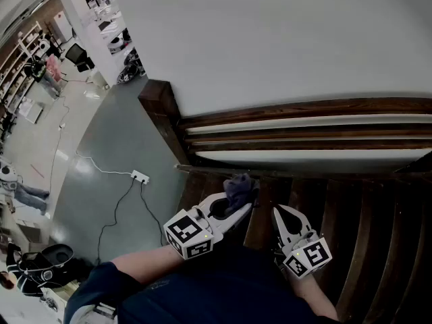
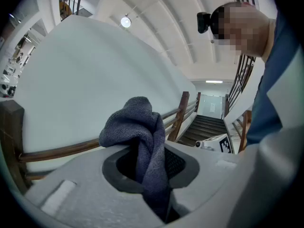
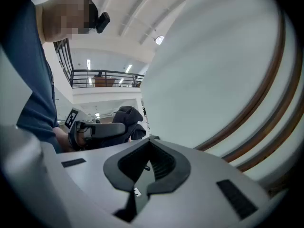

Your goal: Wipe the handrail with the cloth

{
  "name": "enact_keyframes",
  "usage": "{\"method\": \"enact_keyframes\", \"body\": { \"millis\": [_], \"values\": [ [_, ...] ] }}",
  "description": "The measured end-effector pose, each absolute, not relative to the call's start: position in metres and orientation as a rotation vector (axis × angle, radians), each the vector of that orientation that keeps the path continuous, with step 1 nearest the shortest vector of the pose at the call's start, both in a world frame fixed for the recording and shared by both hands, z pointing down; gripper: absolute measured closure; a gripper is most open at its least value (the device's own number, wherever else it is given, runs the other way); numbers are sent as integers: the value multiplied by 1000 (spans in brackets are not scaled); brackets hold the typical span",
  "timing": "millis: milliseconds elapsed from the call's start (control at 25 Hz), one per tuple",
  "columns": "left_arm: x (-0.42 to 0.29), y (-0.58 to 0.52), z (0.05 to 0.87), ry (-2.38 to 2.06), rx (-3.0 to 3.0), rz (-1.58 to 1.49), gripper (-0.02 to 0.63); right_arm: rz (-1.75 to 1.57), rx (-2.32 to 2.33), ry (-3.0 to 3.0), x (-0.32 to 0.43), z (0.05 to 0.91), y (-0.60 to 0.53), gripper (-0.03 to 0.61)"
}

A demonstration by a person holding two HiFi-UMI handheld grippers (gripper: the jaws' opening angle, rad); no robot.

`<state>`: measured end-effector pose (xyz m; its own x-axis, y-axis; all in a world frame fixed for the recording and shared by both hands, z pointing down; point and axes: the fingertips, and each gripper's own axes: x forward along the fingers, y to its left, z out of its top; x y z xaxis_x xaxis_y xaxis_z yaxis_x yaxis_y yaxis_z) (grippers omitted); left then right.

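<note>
The left gripper has its fingers closed on the cloth, a dark grey bunch that sticks up and forward out of the tips with a tail running back down between them. The right gripper hangs just beside it, to its right and apart from it, fingers brought together with nothing between them. Both are held low in front of the person, over the dark stairs. The handrail lies ahead of the fingers, against the pale wall. Its long axis runs crosswise to the way the grippers point, from the post at the left out to the right edge of the head view, with two thinner wooden rails under it. The cloth seems to stand short of the wood, near the lower rails rather than on the top one, though the steep head view makes that gap hard to judge. The left gripper is the one to act, since it carries the cloth. As I judge it, wiping has not begun: the next move needs the cloth carried forward and up onto the top rail, then drawn along its length.
</note>
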<state>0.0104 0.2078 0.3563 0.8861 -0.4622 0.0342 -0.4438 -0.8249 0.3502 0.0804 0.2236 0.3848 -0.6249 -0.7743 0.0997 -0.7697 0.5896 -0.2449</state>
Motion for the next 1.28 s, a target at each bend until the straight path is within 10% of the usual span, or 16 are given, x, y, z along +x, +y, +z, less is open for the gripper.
{"method": "enact_keyframes", "body": {
  "millis": [1280],
  "values": [
    [24,146,374,-755,2656,-108,537,-459,-1403,2802,117,404,164,571]
  ]
}}
